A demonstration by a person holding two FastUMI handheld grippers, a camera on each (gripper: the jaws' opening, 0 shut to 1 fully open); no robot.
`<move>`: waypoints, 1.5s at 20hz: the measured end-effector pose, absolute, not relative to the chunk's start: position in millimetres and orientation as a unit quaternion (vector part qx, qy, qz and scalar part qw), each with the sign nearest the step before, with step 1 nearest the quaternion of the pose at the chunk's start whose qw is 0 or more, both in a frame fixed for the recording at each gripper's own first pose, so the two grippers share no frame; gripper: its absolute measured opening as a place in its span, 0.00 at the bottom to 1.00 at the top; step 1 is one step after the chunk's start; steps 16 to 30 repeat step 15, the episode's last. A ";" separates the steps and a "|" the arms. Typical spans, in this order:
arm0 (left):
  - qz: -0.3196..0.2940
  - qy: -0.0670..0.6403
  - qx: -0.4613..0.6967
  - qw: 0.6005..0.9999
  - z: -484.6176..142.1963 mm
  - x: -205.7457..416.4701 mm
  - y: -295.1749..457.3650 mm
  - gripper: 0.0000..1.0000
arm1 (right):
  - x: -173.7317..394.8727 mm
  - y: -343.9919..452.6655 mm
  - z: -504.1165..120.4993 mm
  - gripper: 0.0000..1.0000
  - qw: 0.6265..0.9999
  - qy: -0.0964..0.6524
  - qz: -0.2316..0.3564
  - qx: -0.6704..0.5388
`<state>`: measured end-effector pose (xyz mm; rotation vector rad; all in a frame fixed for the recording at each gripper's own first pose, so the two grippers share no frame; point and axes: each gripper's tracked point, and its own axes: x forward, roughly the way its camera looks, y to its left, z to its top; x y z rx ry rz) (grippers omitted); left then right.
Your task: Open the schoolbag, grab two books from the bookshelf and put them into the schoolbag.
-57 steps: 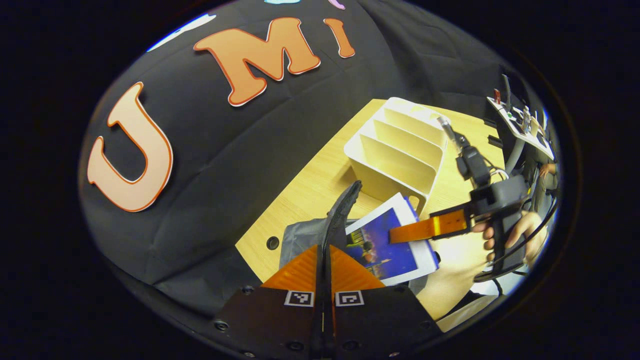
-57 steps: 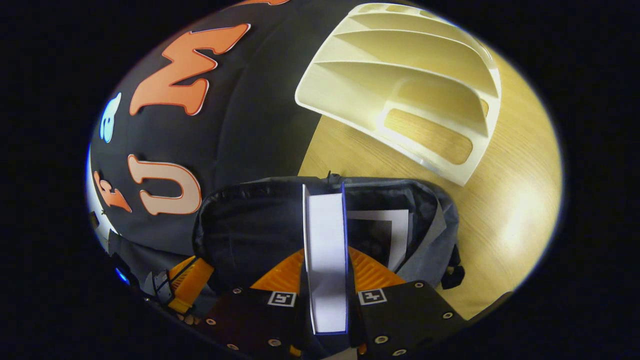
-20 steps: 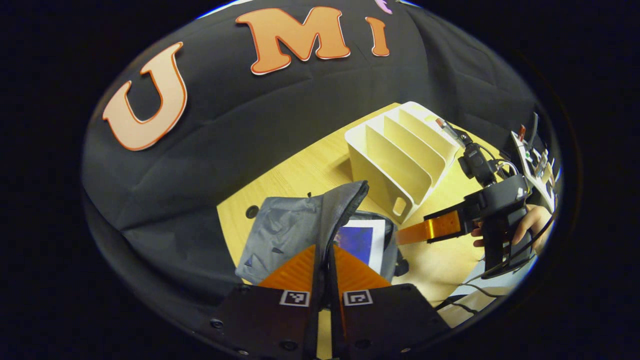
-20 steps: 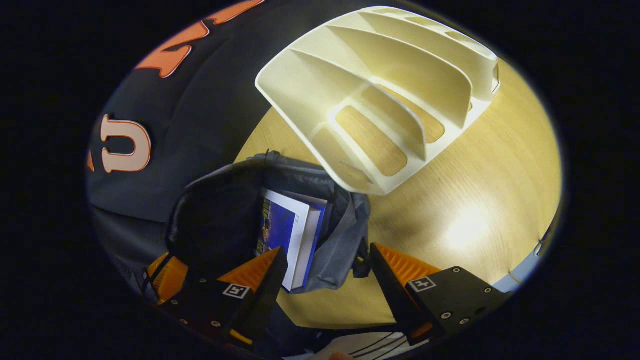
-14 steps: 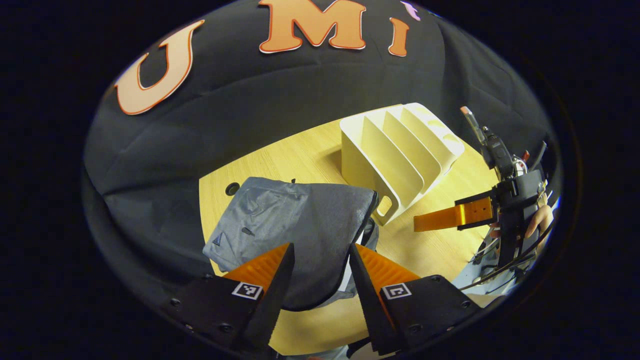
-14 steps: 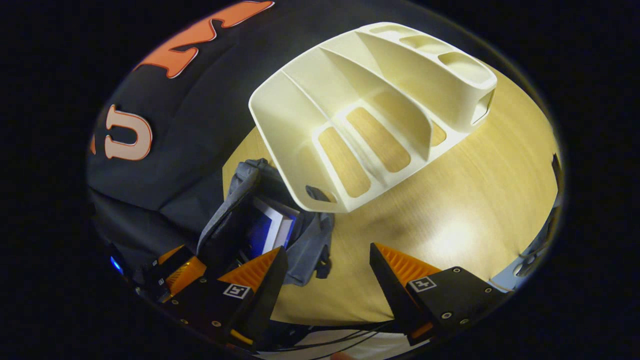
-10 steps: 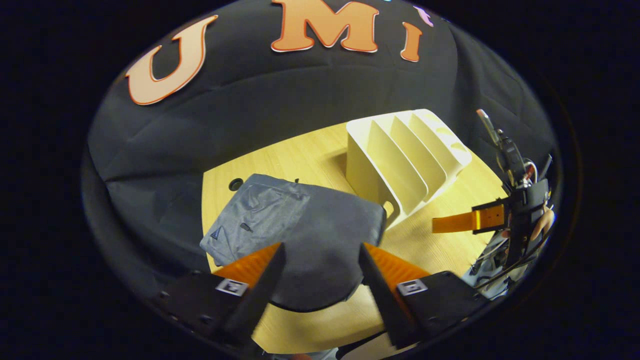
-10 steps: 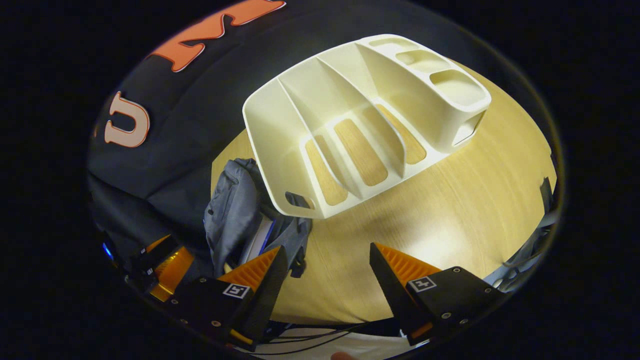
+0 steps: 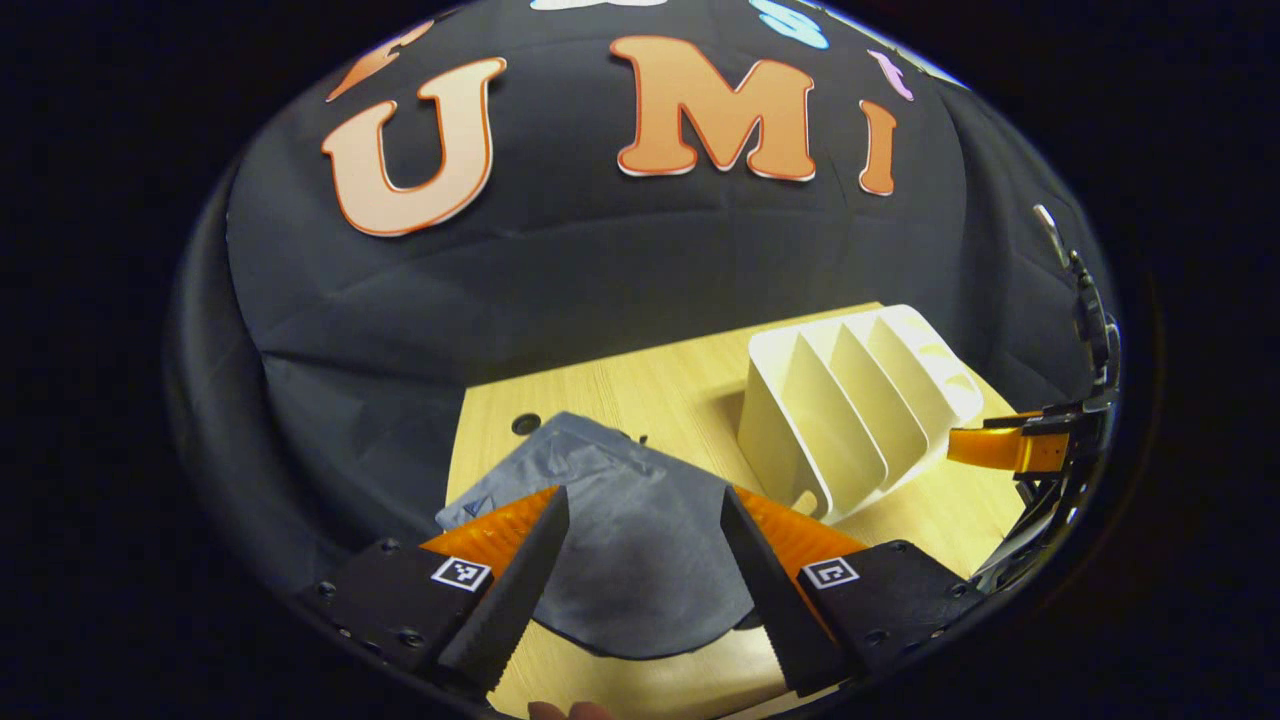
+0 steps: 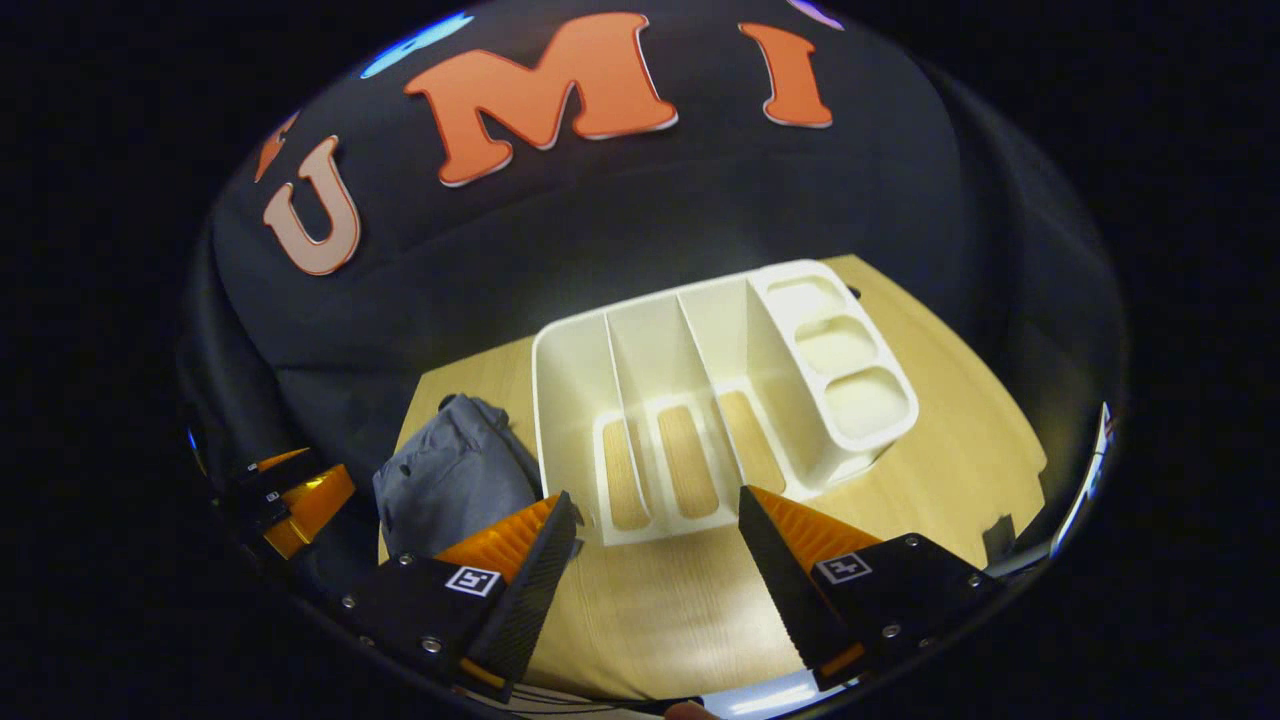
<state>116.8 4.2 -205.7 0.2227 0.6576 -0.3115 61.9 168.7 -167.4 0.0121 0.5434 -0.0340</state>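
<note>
A: Left gripper [image 9: 640, 570] is hanging with its fingers spread, gripping nothing; the flat grey fabric schoolbag [image 9: 620, 540] is lying between and just beyond its fingertips on the light wooden table [image 9: 640, 400].

B: Right gripper [image 10: 655, 575] is also gaping, empty; the cream plastic slotted bookshelf [image 10: 720, 390] is sitting just ahead of its fingers.

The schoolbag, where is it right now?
The schoolbag lies flat on the table, just ahead of the open left gripper in the left gripper view, with the bookshelf beside it to the right.
</note>
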 end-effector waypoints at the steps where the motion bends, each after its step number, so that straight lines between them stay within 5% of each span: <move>1: -0.144 0.305 0.109 0.935 -199.4 120.6 6.5 0.97 | 66.1 169.4 -150.6 0.98 0.972 0.236 -0.016 -0.005; 10: -0.105 0.200 0.056 0.973 -158.5 143.4 14.2 0.98 | 66.9 179.2 -80.6 0.97 0.996 0.024 0.016 -0.083; 15: -0.103 0.124 0.046 0.986 -127.2 144.5 25.4 0.98 | 50.8 181.8 -78.5 0.98 0.995 0.004 0.038 -0.091; 30: -0.103 0.124 0.046 0.986 -127.2 144.5 25.4 0.98 | 50.8 181.8 -78.5 0.98 0.995 0.004 0.038 -0.091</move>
